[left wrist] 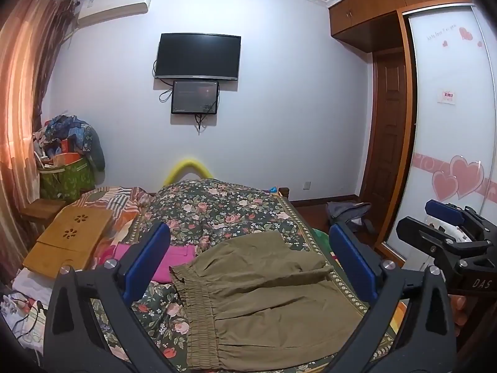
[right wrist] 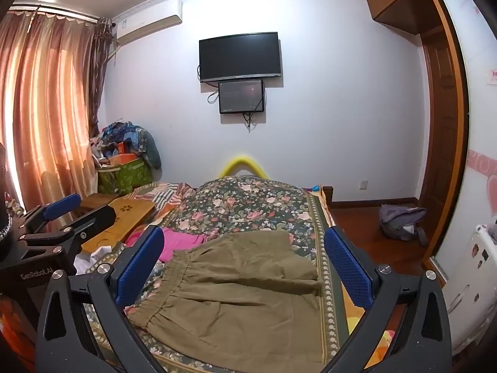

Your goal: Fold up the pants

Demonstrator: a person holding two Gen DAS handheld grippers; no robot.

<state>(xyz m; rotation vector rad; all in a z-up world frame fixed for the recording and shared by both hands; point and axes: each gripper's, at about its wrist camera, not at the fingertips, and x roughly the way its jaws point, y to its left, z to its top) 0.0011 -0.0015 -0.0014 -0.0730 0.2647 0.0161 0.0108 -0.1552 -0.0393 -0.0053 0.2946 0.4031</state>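
Olive pants (left wrist: 264,292) spread flat on the bed (left wrist: 217,211), near end, elastic waistband (left wrist: 198,310) to the left and legs running right toward the bed's right edge; upper layer rumpled with a crease across the middle. Seen between the blue pads of both tools, touched by neither. Left tool (left wrist: 248,258) spread wide open, nothing between its pads, hovering above the pants and tilted slightly downward. Right tool (right wrist: 245,261) likewise wide open and empty, just right of the left one, also tilted slightly down over the same cloth; visible from the left wrist view at the right edge, with fingertips of a hand (left wrist: 459,310) showing below it. Pink garment (left wrist: 174,261) lying just beyond the waistband on the left, partly hidden behind a blue pad. Floral bedcover bulging into a mound at the far end. Wooden lap tray (left wrist: 68,236) resting on the left side of the bed, white cloth and cables nearer on that side. Dark television (left wrist: 198,56) mounted on the far wall with a smaller screen (left wrist: 195,97) just below. Curtains (right wrist: 46,108) far left, wardrobe with heart decals (left wrist: 456,180) right, grey bag (right wrist: 402,220) on the floor to the right.
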